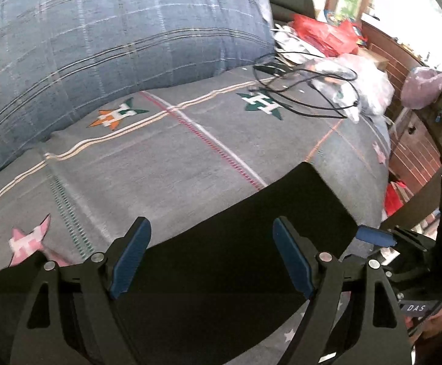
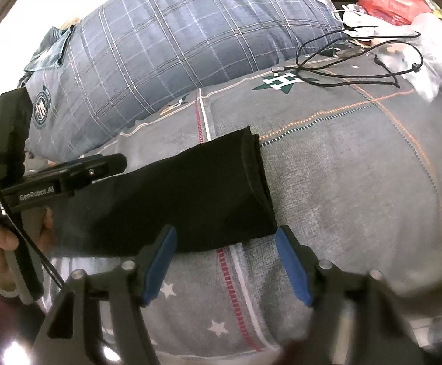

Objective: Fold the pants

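Note:
Black pants [image 2: 190, 194] lie flat on a grey patterned bedspread [image 2: 357, 182], folded into a long strip whose end points to the right. In the left wrist view the pants [image 1: 221, 243] fill the lower middle. My left gripper [image 1: 211, 234] is open, its blue-padded fingers spread just above the black cloth, holding nothing. My right gripper [image 2: 225, 240] is open over the near edge of the pants, close to their right corner, and is empty. The left gripper [image 2: 68, 176] also shows at the left of the right wrist view, over the pants' other end.
A large blue plaid pillow [image 1: 114, 45] lies at the back of the bed. A black cable [image 1: 306, 91] and plastic bags [image 1: 357, 82] lie at the far right. A red bag [image 1: 327, 33] and brick-pattern furniture [image 1: 412, 152] stand beyond the bed's right edge.

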`<act>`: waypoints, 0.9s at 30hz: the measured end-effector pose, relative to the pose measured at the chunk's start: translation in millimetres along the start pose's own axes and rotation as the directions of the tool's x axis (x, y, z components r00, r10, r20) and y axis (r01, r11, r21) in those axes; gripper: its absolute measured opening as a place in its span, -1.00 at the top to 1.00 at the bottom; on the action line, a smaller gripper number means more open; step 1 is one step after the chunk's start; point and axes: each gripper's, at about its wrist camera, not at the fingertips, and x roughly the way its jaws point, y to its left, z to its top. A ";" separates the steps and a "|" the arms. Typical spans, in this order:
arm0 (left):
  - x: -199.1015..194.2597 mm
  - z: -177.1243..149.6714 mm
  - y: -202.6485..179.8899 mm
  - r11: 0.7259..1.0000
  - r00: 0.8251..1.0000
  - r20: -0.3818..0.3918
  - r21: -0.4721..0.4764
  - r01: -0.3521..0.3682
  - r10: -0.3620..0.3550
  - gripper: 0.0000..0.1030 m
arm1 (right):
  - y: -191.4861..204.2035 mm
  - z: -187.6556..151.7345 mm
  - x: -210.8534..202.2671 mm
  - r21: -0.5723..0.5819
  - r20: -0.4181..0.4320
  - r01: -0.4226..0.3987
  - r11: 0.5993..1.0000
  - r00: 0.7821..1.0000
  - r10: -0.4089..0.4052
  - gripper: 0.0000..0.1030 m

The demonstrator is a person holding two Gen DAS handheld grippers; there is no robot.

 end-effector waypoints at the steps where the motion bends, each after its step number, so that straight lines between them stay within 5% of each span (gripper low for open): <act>1: 1.5 1.9 -1.6 1.000 1.000 -0.003 0.007 0.013 -0.013 -0.60 | -0.4 -0.7 -0.7 0.003 0.001 -0.006 1.000 1.000 0.006 -0.34; 14: 57.9 40.8 -36.4 0.966 0.976 -0.142 0.176 0.187 -0.163 -0.60 | -23.3 -10.9 10.6 0.053 0.004 -0.051 0.997 0.999 0.051 -0.38; 19: 85.0 45.9 -57.6 0.933 0.943 -0.232 0.215 0.287 -0.237 -0.60 | -19.9 -10.3 15.6 0.049 0.044 -0.099 0.994 0.994 0.096 -0.38; 23: 95.3 42.8 -82.3 0.903 0.947 -0.239 0.324 0.284 -0.212 -0.60 | -24.3 -8.6 19.6 0.103 0.091 -0.133 0.986 0.988 0.123 -0.30; 24: 95.5 42.1 -85.1 0.895 0.944 -0.247 0.334 0.295 -0.219 -0.58 | -25.1 -7.4 21.5 0.117 0.104 -0.135 0.984 0.987 0.123 -0.25; 26: 93.9 41.4 -89.1 0.888 0.941 -0.236 0.337 0.313 -0.242 -0.15 | -24.8 -4.5 25.1 0.116 0.104 -0.121 0.986 0.988 0.109 0.44; 27: 93.2 42.2 -88.7 0.885 0.937 -0.236 0.332 0.328 -0.259 0.19 | -24.8 -2.2 28.8 0.114 0.096 -0.112 0.987 0.990 0.101 0.62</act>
